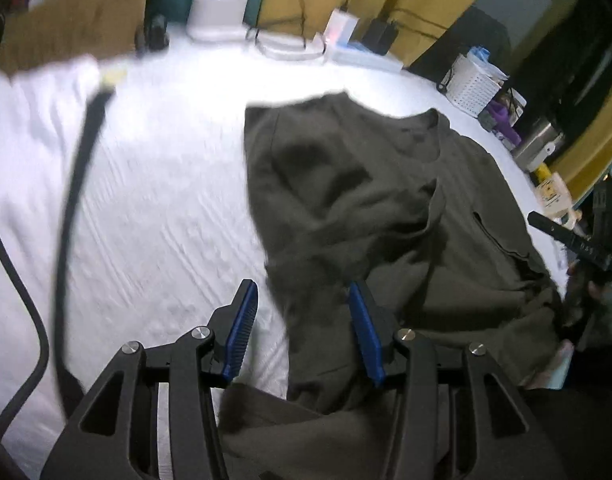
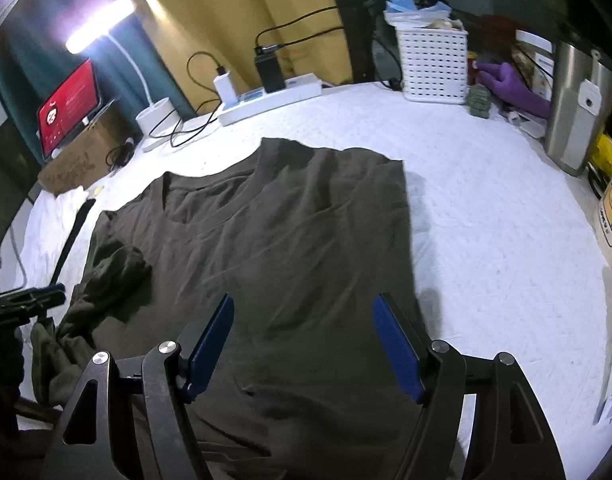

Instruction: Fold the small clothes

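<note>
One olive shirt (image 2: 290,232), two tongs (image 1: 302,320) (image 2: 302,344) spread

We note a white quilted bed cover (image 2: 485,208) under a lit desk lamp (image 2: 100,26). Mustard curtains (image 2: 234,12) hang behind. A power strip (image 2: 272,98), white basket (image 2: 431,64) and cardboard box (image 2: 80,156) line the far edge.

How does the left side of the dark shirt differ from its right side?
The shirt's left side is bunched and crumpled, while its right side lies flat with a straight folded edge. The left side's sleeve is heaped; no sleeve shows on the right. Both rest on the white cloth.
</note>
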Demonstrator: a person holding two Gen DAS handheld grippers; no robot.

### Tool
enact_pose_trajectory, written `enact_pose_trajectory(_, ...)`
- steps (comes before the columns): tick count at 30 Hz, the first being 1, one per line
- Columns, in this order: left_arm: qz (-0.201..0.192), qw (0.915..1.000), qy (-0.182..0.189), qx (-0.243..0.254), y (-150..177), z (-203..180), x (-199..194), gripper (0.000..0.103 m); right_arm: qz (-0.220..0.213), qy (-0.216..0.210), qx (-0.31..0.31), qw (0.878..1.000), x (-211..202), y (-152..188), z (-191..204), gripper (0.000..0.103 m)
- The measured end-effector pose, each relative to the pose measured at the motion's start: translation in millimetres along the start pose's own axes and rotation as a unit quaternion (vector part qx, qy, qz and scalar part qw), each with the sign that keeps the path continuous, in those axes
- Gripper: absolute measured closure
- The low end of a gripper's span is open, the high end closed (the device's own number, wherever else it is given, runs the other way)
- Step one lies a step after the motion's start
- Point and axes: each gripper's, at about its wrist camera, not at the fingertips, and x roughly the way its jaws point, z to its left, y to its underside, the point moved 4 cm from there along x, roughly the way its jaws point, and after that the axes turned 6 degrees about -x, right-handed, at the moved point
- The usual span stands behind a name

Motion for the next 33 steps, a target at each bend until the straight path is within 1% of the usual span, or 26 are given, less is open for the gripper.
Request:
enact_pose_trajectory(1, 0.005, 0.9999, 0.009, -0.007, 1.6, 0.9, 2.6, 0.056, 0.001, 0.000, -0.003, 1.000, 0.1, 0.0, 3.1, 0.029)
enact_pose_trajectory(3, -0.003, 0.9997, 0.023, -0.007, 3.0, 0.9, 2.1, 0.056, 0.001, 0.000, -0.007, 1.000, -0.5, 0.3, 9.3, 0.029)
enact_pose_trajectory(6, -0.013, 0.9996, 0.024, -0.004, -2.3, 0.3, 2.7, 0.056, 0.001, 0.002, -0.007, 1.000, -0.9, 1.9, 13.5, 0.029)
enact_pose_trajectory(8, -0.025, 0.9994, 0.021, 0.007, -6.4, -1.6, 3.1, 0.057, 0.000, 0.004, -0.006, 1.000, -1.8, 2.9, 14.5, 0.029)
enact_pose_trajectory(9, -0.031, 0.9991, 0.023, 0.020, -7.1, -3.7, 2.7, 0.061, 0.000, 0.005, -0.005, 1.000, -2.5, 3.3, 14.5, 0.029)
enact_pose_trajectory(10, -0.033, 0.9988, 0.022, 0.030, -6.8, -6.4, 3.8, 0.080, 0.000, 0.006, -0.004, 1.000, -3.2, 3.8, 14.2, 0.029)
enact_pose_trajectory(11, -0.032, 0.9987, 0.016, 0.036, -7.1, -7.2, 5.8, 0.090, 0.000, 0.007, -0.003, 1.000, -3.9, 4.1, 13.8, 0.029)
enact_pose_trajectory(12, -0.035, 0.9986, 0.012, 0.038, -7.4, -8.0, 5.9, 0.091, -0.001, 0.009, -0.002, 1.000, -4.6, 4.6, 13.2, 0.029)
enact_pose_trajectory(14, -0.048, 0.9974, 0.013, 0.052, -6.1, -12.8, 1.5, 0.099, 0.000, 0.013, -0.001, 1.000, -6.2, 5.8, 11.1, 0.029)
enact_pose_trajectory(19, -0.063, 0.9961, 0.017, 0.059, -5.0, -23.5, -9.4, 0.100, 0.002, 0.018, 0.004, 1.000, -6.3, 7.8, 6.0, 0.029)
enact_pose_trajectory(24, -0.068, 0.9914, 0.043, 0.103, -0.3, -59.7, -23.0, 0.100, 0.000, 0.016, 0.005, 1.000, -4.4, 7.3, 5.5, 0.029)
enact_pose_trajectory(25, -0.066, 0.9901, 0.048, 0.114, 1.2, -68.0, -22.9, 0.100, -0.001, 0.015, 0.005, 1.000, -4.3, 7.4, 5.5, 0.029)
enact_pose_trajectory(26, -0.052, 0.9877, 0.061, 0.134, 5.1, -79.8, -19.4, 0.100, -0.001, 0.014, 0.006, 1.000, -4.3, 7.5, 5.3, 0.029)
enact_pose_trajectory(28, -0.031, 0.9843, 0.070, 0.159, 13.7, -92.7, -12.1, 0.100, -0.003, 0.013, 0.007, 1.000, -5.2, 8.4, 4.6, 0.029)
enact_pose_trajectory(29, -0.012, 0.9821, 0.073, 0.173, 19.9, -99.7, -5.0, 0.100, -0.004, 0.012, 0.009, 1.000, -6.0, 9.6, 3.2, 0.029)
enact_pose_trajectory(30, 0.015, 0.9799, 0.069, 0.187, 27.5, -106.0, 5.6, 0.100, -0.005, 0.013, 0.011, 1.000, -6.8, 10.4, 1.9, 0.029)
enact_pose_trajectory(33, 0.051, 0.9761, 0.051, 0.205, 38.3, -111.9, 21.1, 0.098, -0.007, 0.016, 0.019, 1.000, -9.6, 14.1, -4.0, 0.029)
